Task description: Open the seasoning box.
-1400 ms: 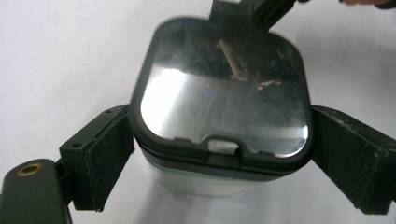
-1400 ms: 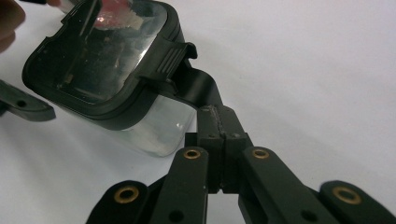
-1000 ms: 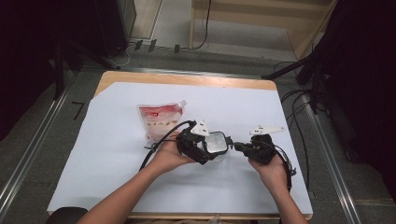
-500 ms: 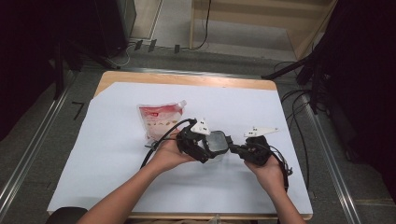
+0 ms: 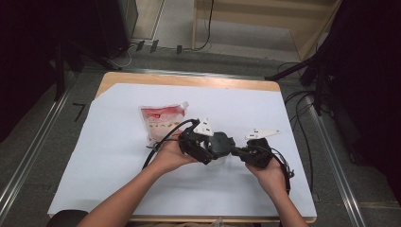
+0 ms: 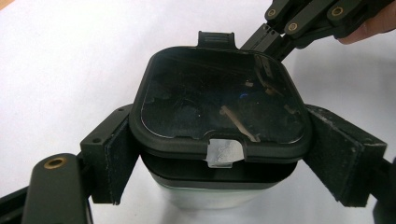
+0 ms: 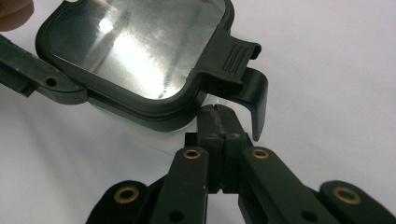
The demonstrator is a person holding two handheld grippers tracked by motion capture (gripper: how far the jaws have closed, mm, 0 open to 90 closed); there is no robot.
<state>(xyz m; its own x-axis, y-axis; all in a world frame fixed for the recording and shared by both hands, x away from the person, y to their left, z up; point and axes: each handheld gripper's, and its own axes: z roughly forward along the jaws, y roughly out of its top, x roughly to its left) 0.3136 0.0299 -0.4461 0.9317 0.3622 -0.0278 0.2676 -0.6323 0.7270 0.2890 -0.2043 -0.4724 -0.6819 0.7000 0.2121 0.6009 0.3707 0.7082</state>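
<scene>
**Box clamped, clip under my right tips**

While the red pouch (image 5: 163,120), its print too small to read, lies left, my left gripper (image 6: 219,154) squeezes the box (image 6: 219,107) mid-table; my right gripper (image 7: 218,122), pressed together, pokes under its clip (image 7: 243,77).

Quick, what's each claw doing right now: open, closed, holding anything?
Left claw: closed on the sides of the container, under its black lid.
Right claw: closed, holding nothing, its tip at the lid's latch tab.
</scene>
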